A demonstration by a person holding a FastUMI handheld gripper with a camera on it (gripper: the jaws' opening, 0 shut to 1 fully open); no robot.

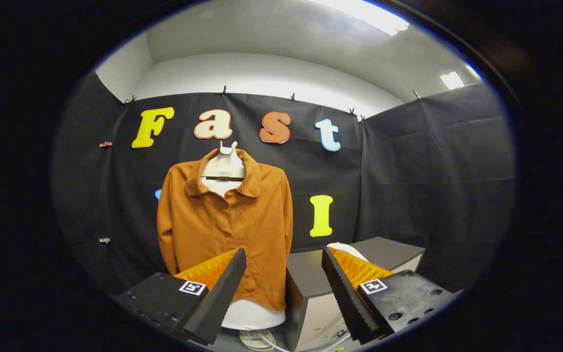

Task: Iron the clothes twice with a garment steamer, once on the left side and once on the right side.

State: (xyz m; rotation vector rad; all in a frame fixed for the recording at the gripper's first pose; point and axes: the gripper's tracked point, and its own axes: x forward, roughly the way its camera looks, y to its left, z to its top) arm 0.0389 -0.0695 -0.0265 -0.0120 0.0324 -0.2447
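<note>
- Hanging on a white mannequin torso (223, 168) left of centre in the frame, the brown shirt (227, 230) is buttoned and sits beyond the fingers.
- The gripper (284, 278) at lower centre has its fingers spread wide, holding nothing.
- A grey table (384, 249) stands at lower right, a white object (347, 249) resting on it.

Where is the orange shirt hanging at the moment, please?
In the gripper view, the orange shirt hangs on a white mannequin form against the black booth wall, beyond the open tool, just left of the grey cabinet.
</note>
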